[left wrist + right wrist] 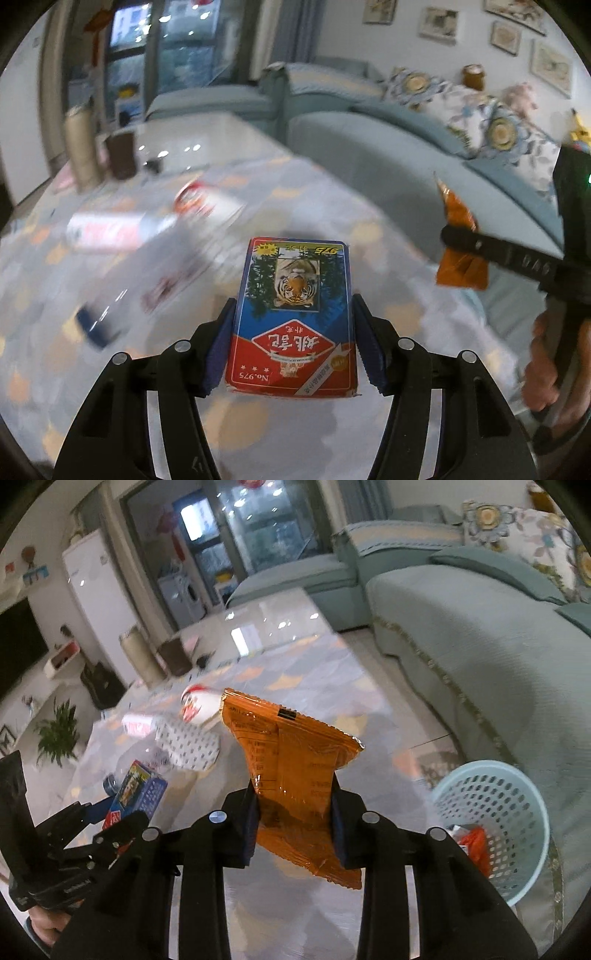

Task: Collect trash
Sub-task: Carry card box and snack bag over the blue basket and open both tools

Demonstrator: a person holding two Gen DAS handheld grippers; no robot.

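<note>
My left gripper (293, 339) is shut on a blue and red card box with a tiger picture (293, 317) and holds it above the patterned table (314, 206). The box also shows in the right wrist view (135, 788). My right gripper (293, 823) is shut on an orange snack wrapper (291, 753), held above the table; the wrapper also shows in the left wrist view (460, 240). A light blue perforated waste basket (495, 812) stands on the floor at the table's right, with red and white trash inside.
On the table lie a white and red bottle (197, 707), a dotted paper packet (188, 744), a red and white pack (107, 230), a clear bottle with a blue cap (92, 325), a beige cylinder (81, 147) and a brown box (122, 155). A blue-green sofa (461, 635) is to the right.
</note>
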